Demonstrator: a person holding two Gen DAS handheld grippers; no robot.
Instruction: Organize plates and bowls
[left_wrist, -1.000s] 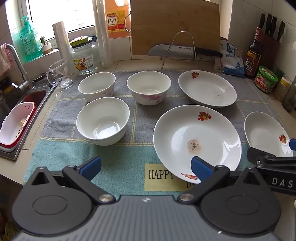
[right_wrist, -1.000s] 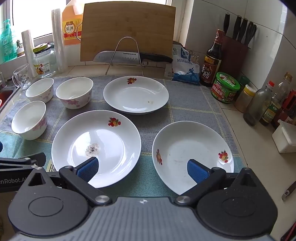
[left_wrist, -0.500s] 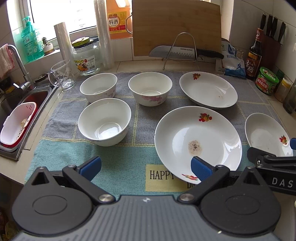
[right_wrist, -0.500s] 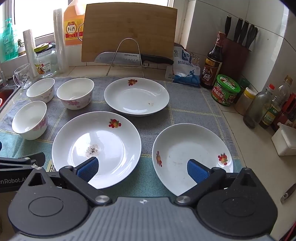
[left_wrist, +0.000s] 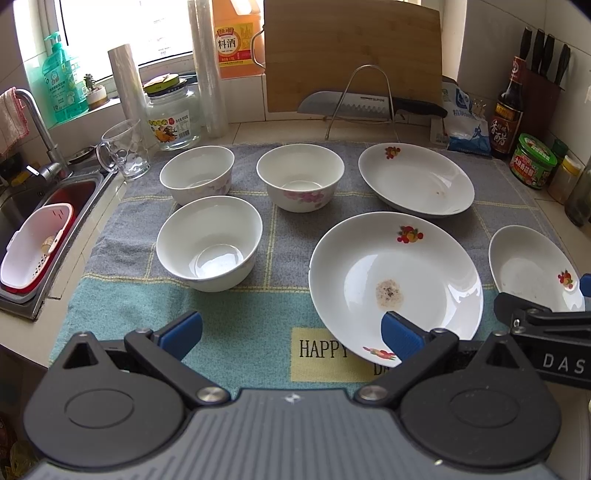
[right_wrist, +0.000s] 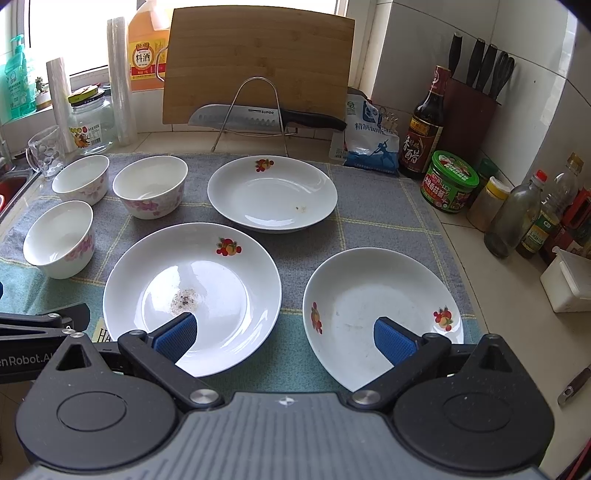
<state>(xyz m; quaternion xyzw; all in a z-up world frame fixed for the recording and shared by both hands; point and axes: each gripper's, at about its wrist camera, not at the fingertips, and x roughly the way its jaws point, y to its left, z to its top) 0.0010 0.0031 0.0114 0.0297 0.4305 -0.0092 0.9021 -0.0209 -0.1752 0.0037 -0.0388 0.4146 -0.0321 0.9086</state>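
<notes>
Three white bowls sit on a towel mat: a near one, a back left one and a back middle one. Three white fruit-print plates lie to their right: a large stained one, a back one and a near right one. My left gripper hovers open over the mat's front, holding nothing. My right gripper is open too, above the gap between the stained plate and the near right plate.
A sink with a red and white basket lies at the left. A glass mug, a jar, a cutting board and a knife on a rack stand behind. Bottles and jars crowd the right counter.
Both views have shifted slightly, with the dishes sitting a little lower in frame. Both grippers stay open and no dish has moved.
</notes>
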